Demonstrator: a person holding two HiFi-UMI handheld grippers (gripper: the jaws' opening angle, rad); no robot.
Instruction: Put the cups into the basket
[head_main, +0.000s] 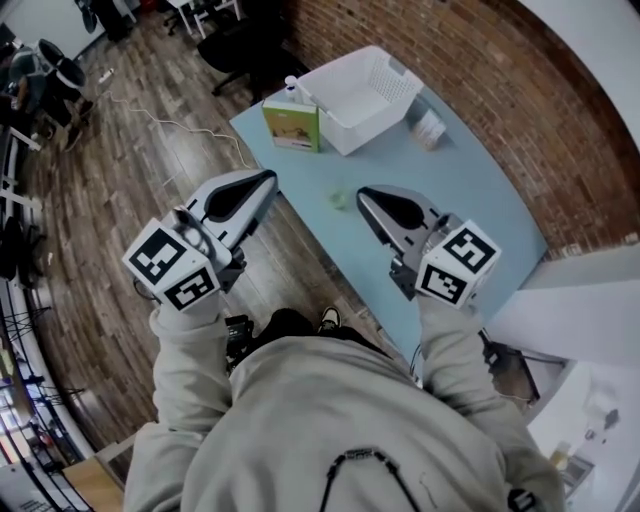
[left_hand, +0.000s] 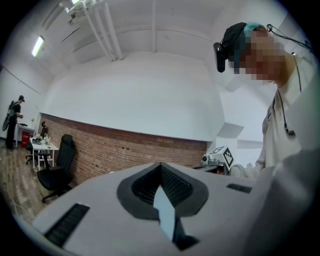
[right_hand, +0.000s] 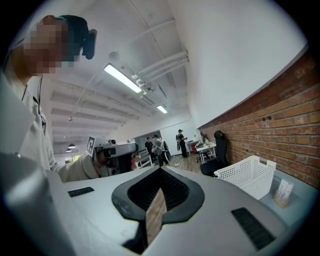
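While the head view tips steeply down, a soft grey hoodie (head_main: 330, 420) fills six o'clock, sleeves running up to the two checkered cubes. At nine o'clock the left gripper (head_main: 268, 178) hangs over the plank floor (head_main: 130, 160), just off the table's edge. It has a smooth grey wedge shell and ribbed black pads, and its jaws are pressed together tip to tip with nothing pinched. Over at three o'clock, the right gripper (head_main: 363, 194) hovers above the table (head_main: 470, 200), the same wedge shape, jaws likewise closed and empty.

Between the two tips a pale-green speck (head_main: 338, 200) sits on the matte light-blue top, too small to call a cup or not. Further out, at twelve o'clock, a green-and-white carton (head_main: 292, 127) stands upright near the left edge, with a white bottle (head_main: 292, 88) just behind it. Right beside them, at one o'clock, is the basket (head_main: 375, 120): white plastic, rectangular, with perforated walls, at the table's far end. A small card (head_main: 428, 128) stands near its right side. Rough red brick wall (head_main: 480, 90) beyond, and a black chair (head_main: 235, 50) at eleven.
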